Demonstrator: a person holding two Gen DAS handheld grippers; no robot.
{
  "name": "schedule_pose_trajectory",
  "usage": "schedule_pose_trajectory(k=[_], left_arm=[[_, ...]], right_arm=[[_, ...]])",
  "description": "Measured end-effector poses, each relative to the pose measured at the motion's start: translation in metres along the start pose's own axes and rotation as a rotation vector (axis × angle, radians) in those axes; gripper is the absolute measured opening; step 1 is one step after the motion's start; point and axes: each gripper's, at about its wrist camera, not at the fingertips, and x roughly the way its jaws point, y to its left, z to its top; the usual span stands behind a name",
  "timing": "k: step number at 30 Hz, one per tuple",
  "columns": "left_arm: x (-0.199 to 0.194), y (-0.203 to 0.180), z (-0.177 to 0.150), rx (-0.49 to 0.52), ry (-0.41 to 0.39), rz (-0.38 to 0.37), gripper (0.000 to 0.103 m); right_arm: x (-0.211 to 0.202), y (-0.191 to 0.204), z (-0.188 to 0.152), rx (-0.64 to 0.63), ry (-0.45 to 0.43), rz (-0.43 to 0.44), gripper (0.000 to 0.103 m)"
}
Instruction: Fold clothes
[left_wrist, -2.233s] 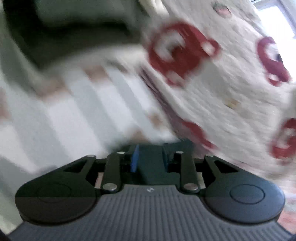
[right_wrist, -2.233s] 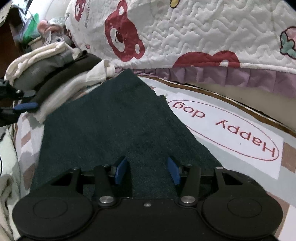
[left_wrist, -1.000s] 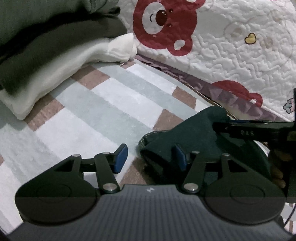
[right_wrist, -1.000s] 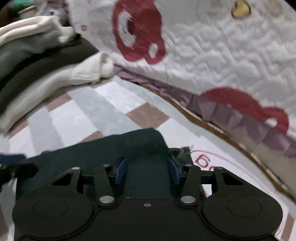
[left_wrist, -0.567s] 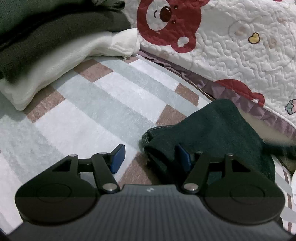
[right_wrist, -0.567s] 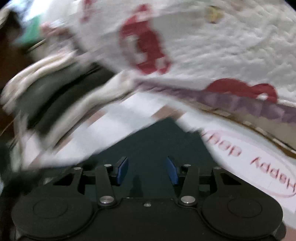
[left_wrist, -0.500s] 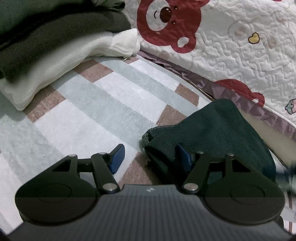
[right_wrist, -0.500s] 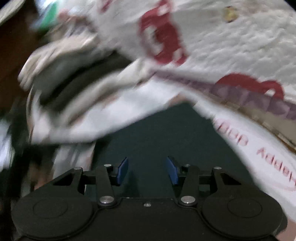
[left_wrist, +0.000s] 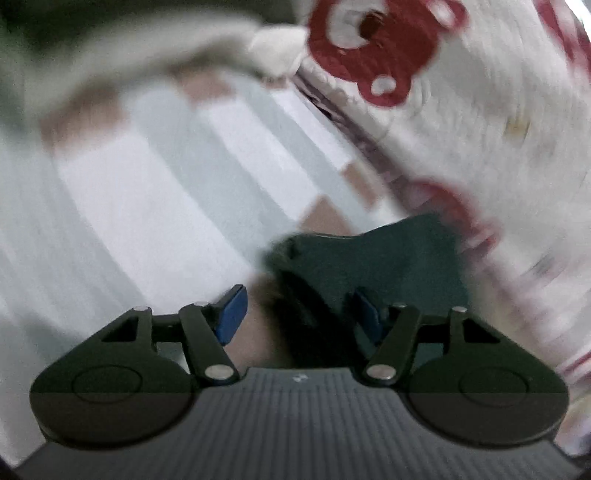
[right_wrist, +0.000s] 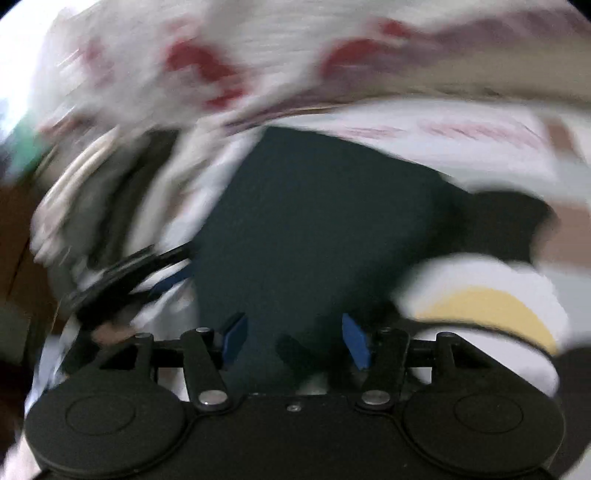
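Both views are motion-blurred, so detail is limited.

Left gripper (left_wrist: 295, 314): blue-padded jaws spread wide, holding nothing. The folded dark green fabric garment (left_wrist: 373, 258) lies on the floor rug just ahead of the jaws, offset to the right-hand jaw side; its near-left corner sits roughly between the pads, and the right pad overlaps the cloth edge in view. Can't tell if there's contact. Ahead-left of the jaws is the pale grey, white and brown checked rug (left_wrist: 147, 184). Farther ahead-left is a blurred stack of cream and dark folded clothes (left_wrist: 147, 55). Ahead-right, beyond the garment, hangs the white quilted bedspread with red bear prints (left_wrist: 461, 92).

Right gripper (right_wrist: 293, 339): jaws also spread apart, nothing clamped. The same dark green garment (right_wrist: 314, 221) fills the space between and directly ahead of the pads, lying flat. To the right of the jaws is a white-and-yellow rounded object (right_wrist: 480, 295), too blurred to identify. To the left, the other black gripper (right_wrist: 129, 273) is visible at the garment's edge. Farthest ahead is the bedspread (right_wrist: 221, 55), fully smeared.
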Motion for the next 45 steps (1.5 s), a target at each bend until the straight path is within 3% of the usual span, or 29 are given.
schedule_pose_trajectory(k=[1, 2, 5, 7, 10, 14, 16, 17, 20, 21, 23, 24, 25, 26, 28, 30, 31, 33, 36, 38, 42, 45], left_arm=[[0.0, 0.004, 0.0, -0.041, 0.0, -0.024, 0.06], [0.0, 0.006, 0.0, -0.058, -0.008, -0.028, 0.059], [0.003, -0.007, -0.003, 0.083, -0.035, 0.059, 0.056], [0.006, -0.019, -0.007, 0.192, -0.061, 0.117, 0.06], [0.012, -0.021, -0.012, 0.246, -0.065, 0.085, 0.058], [0.01, -0.01, -0.013, 0.234, -0.085, 0.028, 0.041], [0.008, -0.021, -0.012, 0.254, -0.065, 0.045, 0.035], [0.007, -0.027, -0.012, 0.269, -0.054, 0.056, 0.033], [0.009, -0.051, -0.022, 0.351, -0.002, 0.039, 0.033], [0.013, -0.054, -0.027, 0.349, 0.021, 0.017, 0.034], [0.024, -0.058, -0.037, 0.341, 0.063, -0.007, 0.039], [0.028, -0.062, -0.043, 0.357, 0.054, 0.025, 0.041], [0.028, -0.065, -0.049, 0.383, 0.017, 0.068, 0.047], [0.026, -0.068, -0.054, 0.405, -0.027, 0.097, 0.054], [0.021, -0.072, -0.06, 0.445, -0.101, 0.138, 0.055], [0.017, -0.074, -0.063, 0.477, -0.161, 0.169, 0.058], [0.015, -0.07, -0.062, 0.461, -0.177, 0.169, 0.066], [0.016, -0.055, -0.055, 0.366, -0.166, 0.137, 0.07], [0.019, -0.026, -0.044, 0.13, -0.115, 0.003, 0.072], [0.02, -0.02, -0.039, 0.083, -0.096, -0.041, 0.073], [0.03, -0.029, -0.05, 0.123, -0.083, -0.066, 0.074], [0.042, -0.047, -0.067, 0.255, -0.07, -0.035, 0.073]], right_arm=[[0.004, -0.016, -0.002, 0.098, -0.002, -0.016, 0.063], [0.008, -0.03, -0.003, 0.19, -0.005, 0.021, 0.063], [0.018, -0.055, -0.008, 0.381, -0.045, 0.168, 0.063], [0.025, -0.058, -0.01, 0.403, -0.084, 0.18, 0.063], [0.039, -0.065, -0.014, 0.417, -0.112, 0.216, 0.073], [0.052, -0.053, -0.008, 0.28, -0.089, 0.278, 0.069], [0.053, -0.044, -0.003, 0.198, -0.086, 0.3, 0.049], [0.046, -0.037, 0.001, 0.152, -0.104, 0.297, 0.045], [0.016, -0.016, 0.017, 0.002, -0.216, 0.222, 0.04], [0.01, -0.01, 0.024, -0.053, -0.243, 0.162, 0.039], [0.008, -0.001, 0.039, -0.169, -0.268, -0.022, 0.04], [0.01, -0.003, 0.047, -0.186, -0.263, -0.09, 0.04], [0.015, -0.015, 0.052, -0.137, -0.238, -0.104, 0.041], [0.018, -0.029, 0.052, -0.06, -0.221, -0.076, 0.041], [0.02, -0.052, 0.05, 0.077, -0.21, -0.008, 0.042], [0.02, -0.051, 0.052, 0.069, -0.204, -0.01, 0.042], [0.02, -0.048, 0.053, 0.052, -0.201, -0.018, 0.044], [0.021, -0.044, 0.053, 0.021, -0.203, -0.034, 0.048], [0.022, -0.045, 0.053, 0.017, -0.199, -0.026, 0.051], [0.023, -0.049, 0.053, 0.034, -0.196, -0.011, 0.053], [0.032, -0.065, 0.051, 0.125, -0.179, 0.062, 0.06], [0.038, -0.08, 0.046, 0.221, -0.162, 0.131, 0.068]])
